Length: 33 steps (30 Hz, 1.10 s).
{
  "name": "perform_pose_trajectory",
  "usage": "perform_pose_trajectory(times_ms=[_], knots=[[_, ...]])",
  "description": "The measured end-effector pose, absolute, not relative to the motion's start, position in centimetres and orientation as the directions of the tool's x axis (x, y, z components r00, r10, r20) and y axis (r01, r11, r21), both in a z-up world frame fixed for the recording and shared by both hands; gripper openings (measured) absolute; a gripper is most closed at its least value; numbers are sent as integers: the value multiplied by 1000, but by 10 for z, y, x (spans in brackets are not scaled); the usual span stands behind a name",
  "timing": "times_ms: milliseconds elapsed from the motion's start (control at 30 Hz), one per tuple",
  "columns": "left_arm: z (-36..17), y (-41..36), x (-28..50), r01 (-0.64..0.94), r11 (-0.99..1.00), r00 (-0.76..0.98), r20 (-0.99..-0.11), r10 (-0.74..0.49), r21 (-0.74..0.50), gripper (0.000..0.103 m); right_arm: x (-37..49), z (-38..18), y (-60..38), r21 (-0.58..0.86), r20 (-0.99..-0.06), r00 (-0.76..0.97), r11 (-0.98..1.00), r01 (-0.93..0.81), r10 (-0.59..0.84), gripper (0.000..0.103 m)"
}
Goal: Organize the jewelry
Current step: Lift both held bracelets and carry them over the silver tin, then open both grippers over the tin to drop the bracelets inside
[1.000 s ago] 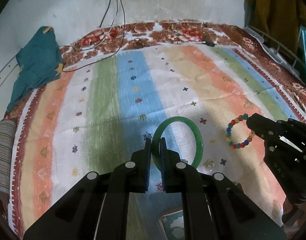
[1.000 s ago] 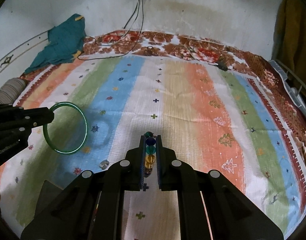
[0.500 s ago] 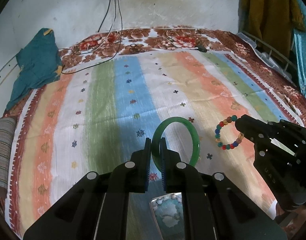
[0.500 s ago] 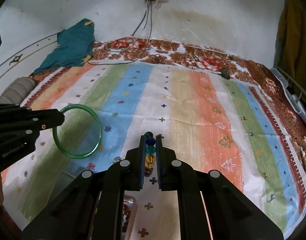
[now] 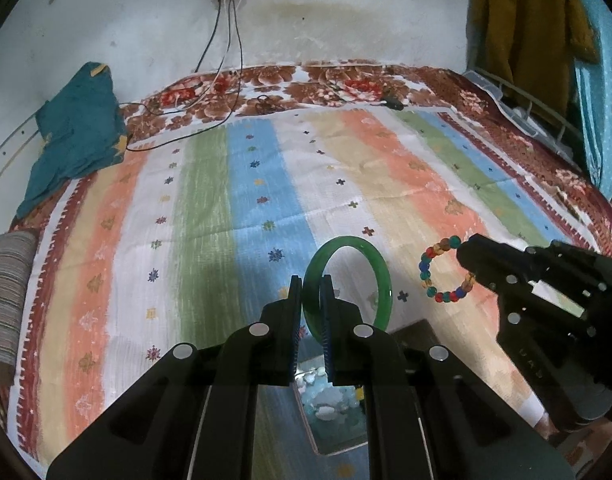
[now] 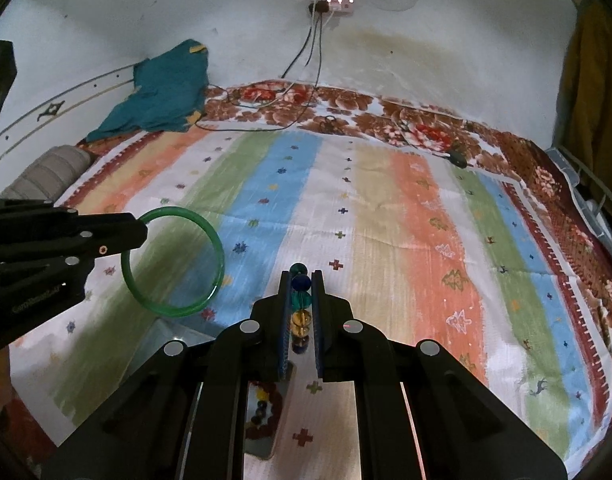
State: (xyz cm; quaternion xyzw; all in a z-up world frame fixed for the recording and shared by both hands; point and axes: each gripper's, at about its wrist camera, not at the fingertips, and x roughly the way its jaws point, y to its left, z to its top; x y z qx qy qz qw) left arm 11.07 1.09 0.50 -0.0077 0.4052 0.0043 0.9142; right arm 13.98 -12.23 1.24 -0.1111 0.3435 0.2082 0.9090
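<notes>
While both are raised over the striped bedspread [image 5: 210, 208], I read:
Left hand-held gripper [image 5: 310, 288]: clamped on green bangle [image 5: 379, 276];
Right hand-held gripper [image 6: 300, 280]: pinching beaded bracelet [image 6: 300, 300].

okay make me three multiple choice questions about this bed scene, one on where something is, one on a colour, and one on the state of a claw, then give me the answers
1. Where is the teal cloth?
A. at the far left corner of the bed, against the wall
B. inside the open box
C. draped over the right claw

2. What colour is the bangle in the left claw?
A. red
B. green
C. white

3. What is the right claw doing?
A. standing open over the blanket
B. clamped on a cable
C. shut on the beaded bracelet

Answers:
1 A, it is bunched up by the wall at the bed's far left.
2 B, the ring pinched between the pads is clear green.
3 C, the coloured beads are gripped between its pads and the rest of the loop hangs free.
</notes>
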Motion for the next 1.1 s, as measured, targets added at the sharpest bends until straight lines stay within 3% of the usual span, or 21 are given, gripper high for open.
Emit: perform_pose_trajectory(times_ms=[1000,1067,1100], knots=[[-7,2,71,-3,997,614,-787,-55,-73,10,94,-1,-127,33,-714,584,852,-523,386,11],[-10,2,71,-12,997,603,-796,-52,-74,13,95,-4,-128,42,-725,570,851,-524,387,11],[-11,4,72,-23,997,601,-798,-45,-74,19,96,-7,-128,43,-736,560,852,-522,381,15]])
